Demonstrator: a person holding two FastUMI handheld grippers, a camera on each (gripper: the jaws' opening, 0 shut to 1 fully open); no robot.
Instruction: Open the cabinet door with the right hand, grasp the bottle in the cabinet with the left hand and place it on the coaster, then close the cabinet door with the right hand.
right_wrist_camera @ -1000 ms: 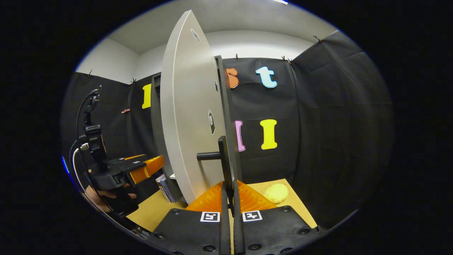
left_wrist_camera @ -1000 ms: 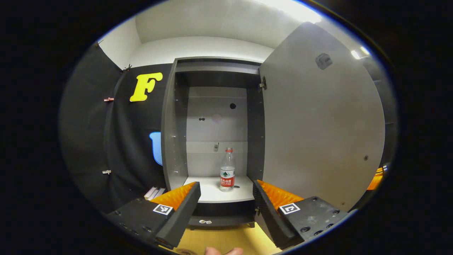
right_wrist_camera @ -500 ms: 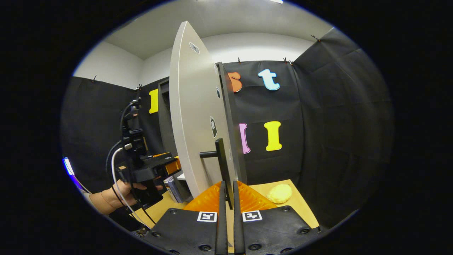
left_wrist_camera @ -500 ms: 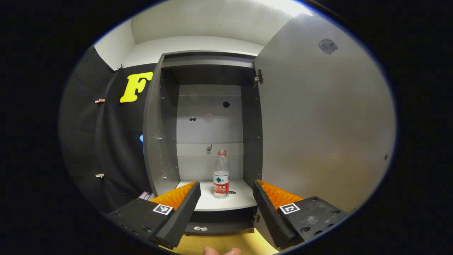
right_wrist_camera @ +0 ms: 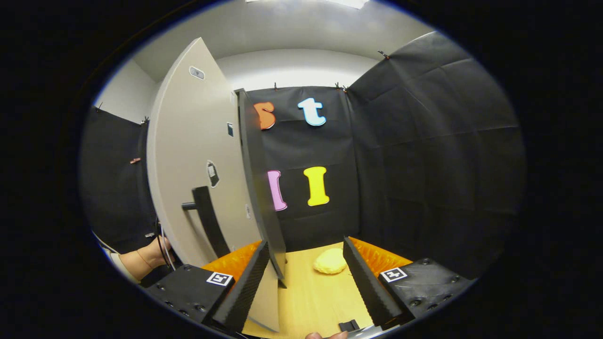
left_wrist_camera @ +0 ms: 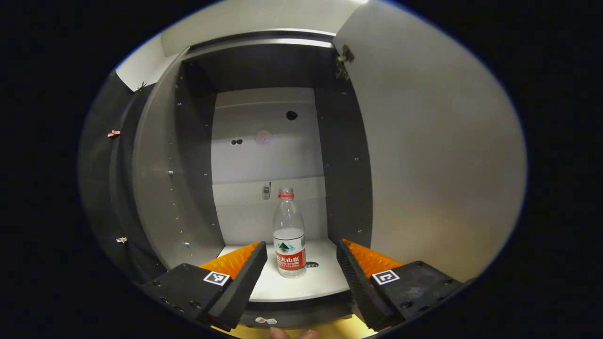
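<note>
With the door swung wide, the bottle stands ready for the left hand-held gripper.

Seen from the left gripper view, the left hand-held gripper [left_wrist_camera: 301, 263] is spread open with nothing between its fingers, and the bottle [left_wrist_camera: 289, 235] stands upright on the cabinet [left_wrist_camera: 160, 179] shelf just beyond them; clear thin plastic, part full, so probably light, slippery and easily dented, best taken at the labelled middle with mild pressure. Farther right, the door [right_wrist_camera: 188, 155] with its handle [right_wrist_camera: 207, 221] hangs free, and the right hand-held gripper [right_wrist_camera: 306, 278] is open and empty over the counter [right_wrist_camera: 306, 301], near a pale yellow lump [right_wrist_camera: 330, 261].
</note>
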